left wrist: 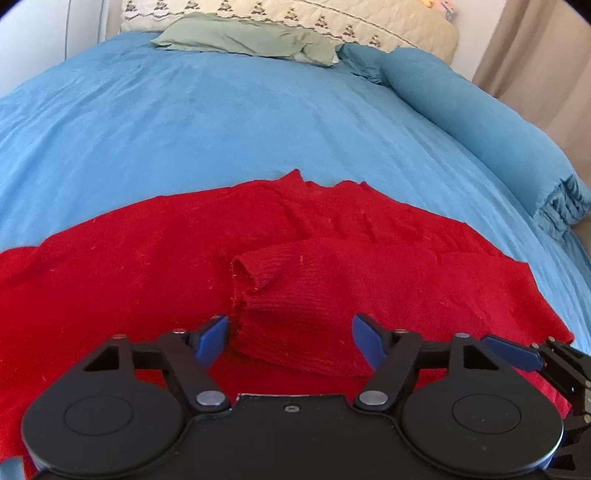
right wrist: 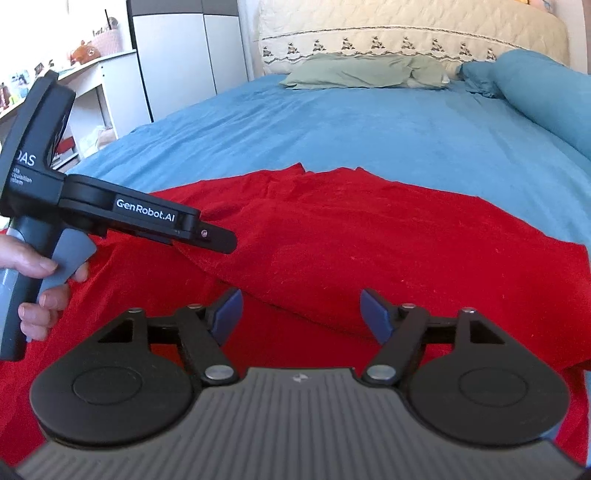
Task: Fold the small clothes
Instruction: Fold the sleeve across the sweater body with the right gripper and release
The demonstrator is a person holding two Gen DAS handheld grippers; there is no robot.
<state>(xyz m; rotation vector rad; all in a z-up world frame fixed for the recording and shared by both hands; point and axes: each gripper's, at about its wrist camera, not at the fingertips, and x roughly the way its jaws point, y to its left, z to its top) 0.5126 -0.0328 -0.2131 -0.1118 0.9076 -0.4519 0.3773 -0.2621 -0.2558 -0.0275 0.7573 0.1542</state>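
A wide bed (left wrist: 258,122) covered with a blue sheet fills most of both wrist views, with a cream quilted headboard (right wrist: 406,33) at its far end, a flat green pillow (right wrist: 365,70) lying against it, and a long blue bolster (left wrist: 476,122) running along the bed's right edge. A large red knitted garment (left wrist: 129,258) is spread flat across the near part of the bed, reaching almost from one side of each view to the other. One red sleeve (left wrist: 295,295) is laid across the garment's body, its open cuff pointing left in the left wrist view. The left claw (left wrist: 290,338) hovers low over that sleeve with its blue pads (left wrist: 212,338) spread wide on either side of the sleeve's lower part; the pads do not press on the cloth, so it grips nothing. In the right wrist view the left claw appears from the side at the left, a black tool reaching out above the red cloth, with a hand (right wrist: 40,291) wrapped around its grey handle. The right claw (right wrist: 301,314) also stands wide open and empty, its blue pads (right wrist: 375,314) apart above a raised fold in the garment, which lies just ahead of and beneath it. A white desk (right wrist: 92,85) with small items stands beside the bed at far left.
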